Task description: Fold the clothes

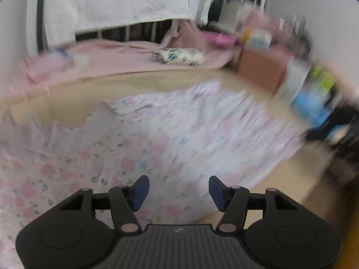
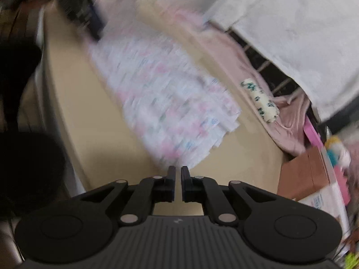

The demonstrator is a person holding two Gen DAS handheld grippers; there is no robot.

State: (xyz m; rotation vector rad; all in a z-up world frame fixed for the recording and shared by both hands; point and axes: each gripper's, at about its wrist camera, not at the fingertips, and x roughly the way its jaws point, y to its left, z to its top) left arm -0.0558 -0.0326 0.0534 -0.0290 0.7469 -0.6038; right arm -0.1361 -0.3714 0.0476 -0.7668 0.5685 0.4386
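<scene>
Across the beige table, seen from the left wrist, a floral garment lies spread, white with pink flowers and small blue and green sprigs. Its near part reaches under the left gripper, whose blue-padded jaws stand apart with nothing between them; they hang above the cloth, and no pad presses on it. Beyond the garment, along the table's far side, lies a pink cloth with a small rolled white cloth with green print on it. Above those hangs a white sheet. To the right of the garment stands a brown cardboard box, with blurred coloured packages near it.

From the right wrist, everything is tilted and smeared by motion. The same floral garment lies on the table, just ahead of the right gripper, whose jaws are drawn nearly together and hold nothing; bare table shows in the slit. The pink cloth and printed roll sit beyond the garment, the box to its right. The other gripper is a dark blur at the garment's far end.
</scene>
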